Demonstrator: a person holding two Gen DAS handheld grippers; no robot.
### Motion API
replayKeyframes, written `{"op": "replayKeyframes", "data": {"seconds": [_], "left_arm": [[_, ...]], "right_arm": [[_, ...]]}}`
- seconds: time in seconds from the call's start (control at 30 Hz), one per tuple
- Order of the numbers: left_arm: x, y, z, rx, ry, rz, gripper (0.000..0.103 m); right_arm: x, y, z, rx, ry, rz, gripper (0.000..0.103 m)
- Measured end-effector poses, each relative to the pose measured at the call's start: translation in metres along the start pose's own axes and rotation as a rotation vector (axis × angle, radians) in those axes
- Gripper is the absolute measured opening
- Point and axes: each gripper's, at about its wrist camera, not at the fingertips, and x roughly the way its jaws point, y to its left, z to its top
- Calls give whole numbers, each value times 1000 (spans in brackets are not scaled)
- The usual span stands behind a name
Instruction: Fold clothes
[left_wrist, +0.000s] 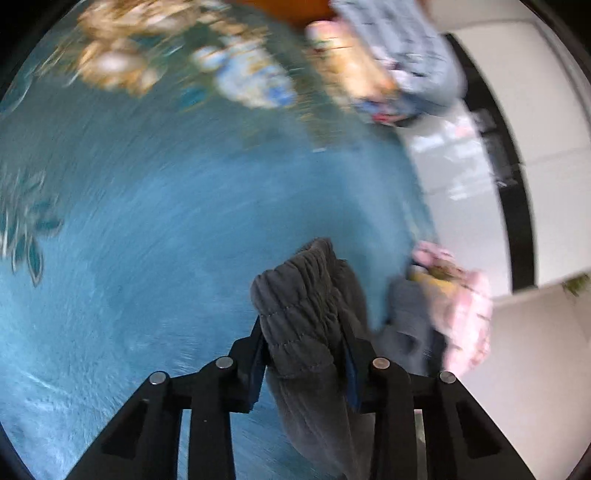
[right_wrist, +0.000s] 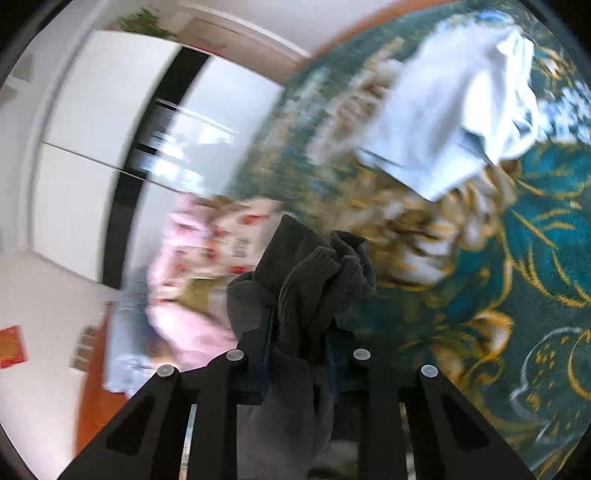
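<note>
Both grippers, left and right, pinch your grey garment by its ribbed band, lifted so it hangs free

Dark grey garment; teal carpet with gold floral pattern.

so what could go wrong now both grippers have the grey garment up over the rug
1. The right gripper holds only a bunched edge of the grey garment, so it may slip out.
2. The pink clothes lie close by, and the hanging grey fabric could drag them.
3. The views are blurred, suggesting fast movement that could twist the fold.
</note>
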Motion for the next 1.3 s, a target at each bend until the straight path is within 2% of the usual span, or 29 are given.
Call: {"op": "replayKeyframes", "data": {"seconds": [0.1, 0.2, 0.27, 0.33, 0.4, 0.47, 0.63, 0.7, 0.77, 0.8, 0.83, 0.87, 0.9, 0.97, 1.03, 1.13, 1.2, 1.23, 1.3], "left_arm": [[-45, -6, 0, 19, 27, -84, 36], [-82, 24, -9, 46, 37, -94, 37], [-78, 58, -19, 6, 86, -85, 37], [-68, 97, -32, -85, 141, -51, 36], [-65, 118, -41, -140, 160, -47, 36], [-69, 132, -46, -156, 154, -57, 36], [-79, 118, -47, -76, 150, -67, 37], [-78, 112, -45, -37, 148, -28, 41], [-80, 114, -42, -44, 170, -21, 43], [-81, 115, -40, -48, 181, -19, 47], [-83, 119, -39, -64, 190, -18, 51], [-85, 123, -37, -81, 198, -17, 60], [-90, 130, -33, -105, 196, -17, 64], [-101, 144, -25, -153, 188, -16, 67], [-118, 156, -15, -187, 141, 13, 67], [-136, 132, -8, -82, 90, 26, 67], [-138, 98, -12, 46, 87, -6, 67], [-133, 69, -20, 150, 100, -19, 68], [-116, 32, -43, 295, 140, -14, 69]], "right_arm": [[-44, 14, -4, -34, -15, 83, 24], [-75, -3, -8, -26, -16, 78, 24], [-83, -22, -12, 0, -10, 52, 24], [-84, -38, -17, 30, -4, 25, 24], [-85, -54, -21, 61, 2, -2, 24], [-86, -70, -26, 91, 8, -29, 24], [-88, -110, -37, 167, 23, -96, 21], [-91, -111, -40, 162, 14, -113, 21], [-93, -100, -41, 115, 5, -138, 21], [-92, -96, -42, 97, 6, -153, 21], [-92, -93, -41, 80, 7, -168, 23], [-94, -91, -39, 63, 7, -184, 23], [-97, -89, -36, 47, 7, -199, 24], [-101, -86, -32, 13, 7, -229, 27], [-109, -82, -27, -9, -5, -252, 28], [-122, -73, -20, -38, -33, -279, 29], [-120, -46, -29, -146, -11, -278, 29], [-115, -31, -38, -203, 5, -271, 29], [-105, -4, -54, -313, 37, -256, 30]]}}
